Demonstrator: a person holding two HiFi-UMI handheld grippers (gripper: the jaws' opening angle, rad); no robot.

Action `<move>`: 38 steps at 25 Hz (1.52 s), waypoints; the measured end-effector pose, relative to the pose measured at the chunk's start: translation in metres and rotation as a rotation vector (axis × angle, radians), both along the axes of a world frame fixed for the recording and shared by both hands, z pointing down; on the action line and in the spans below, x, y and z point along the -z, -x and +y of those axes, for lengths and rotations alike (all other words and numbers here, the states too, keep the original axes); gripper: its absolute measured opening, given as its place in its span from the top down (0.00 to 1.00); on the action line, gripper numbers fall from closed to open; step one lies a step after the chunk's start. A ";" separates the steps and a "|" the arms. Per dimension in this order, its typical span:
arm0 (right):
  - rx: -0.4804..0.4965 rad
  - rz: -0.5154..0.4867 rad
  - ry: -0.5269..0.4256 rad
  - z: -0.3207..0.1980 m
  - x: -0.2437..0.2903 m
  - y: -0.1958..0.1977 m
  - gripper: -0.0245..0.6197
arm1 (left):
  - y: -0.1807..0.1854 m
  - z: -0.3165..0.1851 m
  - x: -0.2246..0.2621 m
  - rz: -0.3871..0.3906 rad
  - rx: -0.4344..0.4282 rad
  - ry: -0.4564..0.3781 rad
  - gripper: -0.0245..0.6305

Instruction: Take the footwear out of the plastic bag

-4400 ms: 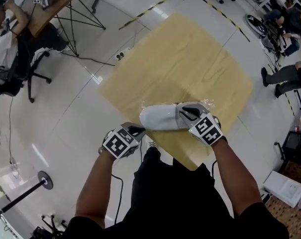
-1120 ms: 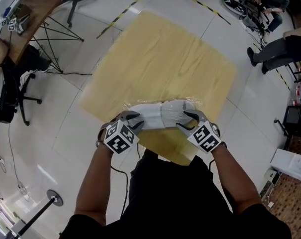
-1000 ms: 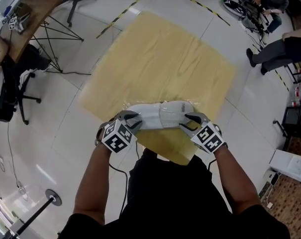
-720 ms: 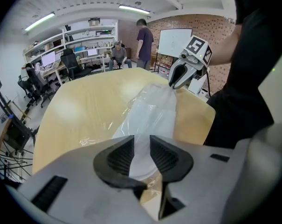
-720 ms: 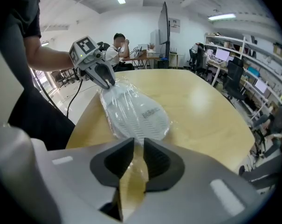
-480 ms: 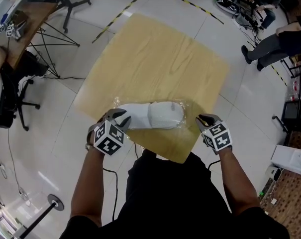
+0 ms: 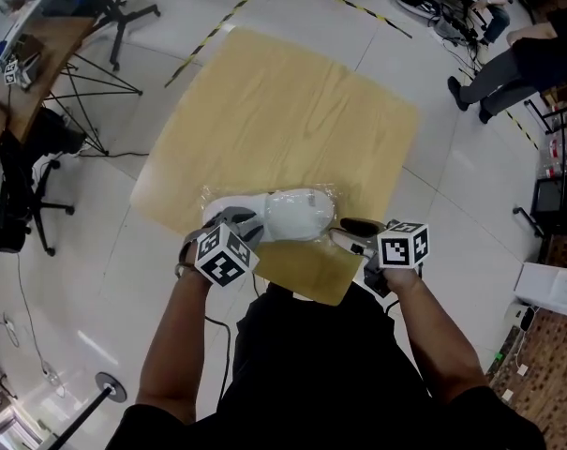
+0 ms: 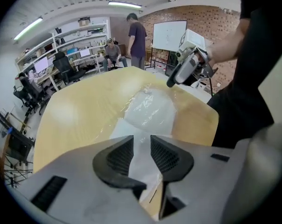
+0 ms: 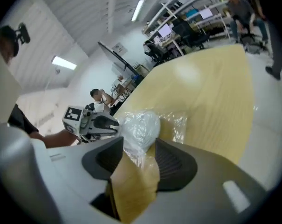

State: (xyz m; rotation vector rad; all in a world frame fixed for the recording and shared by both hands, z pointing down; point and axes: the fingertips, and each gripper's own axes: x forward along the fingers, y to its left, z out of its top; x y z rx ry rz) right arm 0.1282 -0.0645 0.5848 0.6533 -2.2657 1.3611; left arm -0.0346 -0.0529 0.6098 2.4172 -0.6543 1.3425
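Observation:
A white shoe (image 7: 285,212) lies on the yellow table (image 7: 283,111) near its front edge, most of it inside a clear plastic bag (image 7: 326,198). My left gripper (image 7: 244,223) is at the shoe's left end. In the left gripper view the left gripper (image 8: 141,141) has white shoe (image 8: 147,113) filling the narrow gap between its pads, and its jaws are opening. My right gripper (image 7: 350,234) sits just right of the bag. The right gripper view shows the right gripper (image 9: 138,146) with jaws wide and opening. The bag's loose edge (image 9: 136,153) reaches between them, untouched by the pads.
The table's front corner (image 7: 335,293) is right against the person's body. A desk (image 7: 25,40) and an office chair (image 7: 21,204) stand at the left. People (image 7: 513,59) are at the far right, and a white box (image 7: 550,298) lies on the floor.
My right gripper let go of the shoe's right end, swung out to the right, then came back beside the bag. The left gripper kept its hold and the shoe slid slightly left.

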 end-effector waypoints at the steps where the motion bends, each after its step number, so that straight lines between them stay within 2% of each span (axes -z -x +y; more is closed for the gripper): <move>1: 0.004 -0.003 0.034 0.005 -0.007 0.003 0.63 | 0.001 0.000 -0.003 0.012 0.018 0.002 0.78; 2: 0.016 0.024 0.042 0.008 -0.014 0.004 0.63 | 0.002 0.000 -0.004 0.026 0.034 0.001 0.78; 3: 0.033 0.069 0.028 0.010 -0.021 0.002 0.69 | 0.002 -0.001 -0.005 0.040 0.050 0.000 0.78; 5: 0.054 0.152 -0.011 0.010 -0.030 -0.008 0.95 | 0.003 -0.003 -0.006 0.066 0.078 0.002 0.78; 9: -0.028 0.310 -0.098 -0.005 -0.032 -0.059 0.96 | 0.003 -0.003 -0.009 0.084 0.096 0.005 0.79; 11: -0.015 0.385 -0.181 -0.010 -0.025 -0.073 0.96 | 0.004 -0.003 -0.010 0.085 0.097 0.003 0.79; 12: 0.023 0.402 -0.217 -0.010 -0.021 -0.069 0.95 | 0.005 -0.003 -0.010 0.086 0.100 0.002 0.79; 16: 0.221 0.458 -0.322 -0.001 -0.025 -0.027 0.80 | 0.006 -0.003 -0.010 0.084 0.108 -0.001 0.79; 21: 0.422 0.590 -0.410 0.010 -0.045 -0.006 0.80 | 0.002 -0.004 -0.010 0.081 0.112 0.005 0.79; 24: 0.469 0.605 -0.445 0.020 -0.047 -0.018 0.81 | 0.002 -0.003 -0.010 0.084 0.119 0.003 0.79; 27: 0.437 0.572 -0.407 0.026 -0.049 -0.039 0.80 | 0.004 -0.003 -0.011 0.095 0.132 0.000 0.79; 29: 0.410 0.587 -0.373 0.025 -0.049 -0.055 0.81 | 0.003 -0.003 -0.010 0.102 0.136 -0.005 0.79; 31: 0.342 0.618 -0.363 0.011 -0.042 -0.068 0.83 | 0.003 -0.004 -0.009 0.106 0.133 -0.014 0.79; 32: 0.283 0.603 -0.361 0.001 -0.034 -0.069 0.84 | 0.003 -0.003 -0.008 0.102 0.126 -0.021 0.79; 34: 0.141 0.480 -0.306 -0.018 -0.020 -0.058 0.85 | 0.004 -0.001 -0.004 0.082 0.102 -0.046 0.79; 36: 0.020 0.315 -0.182 -0.030 -0.016 -0.039 0.85 | 0.001 -0.001 0.003 0.068 0.072 -0.085 0.79; 38: -0.048 0.230 -0.060 -0.036 -0.022 -0.027 0.87 | -0.005 -0.001 0.013 0.071 0.042 -0.126 0.80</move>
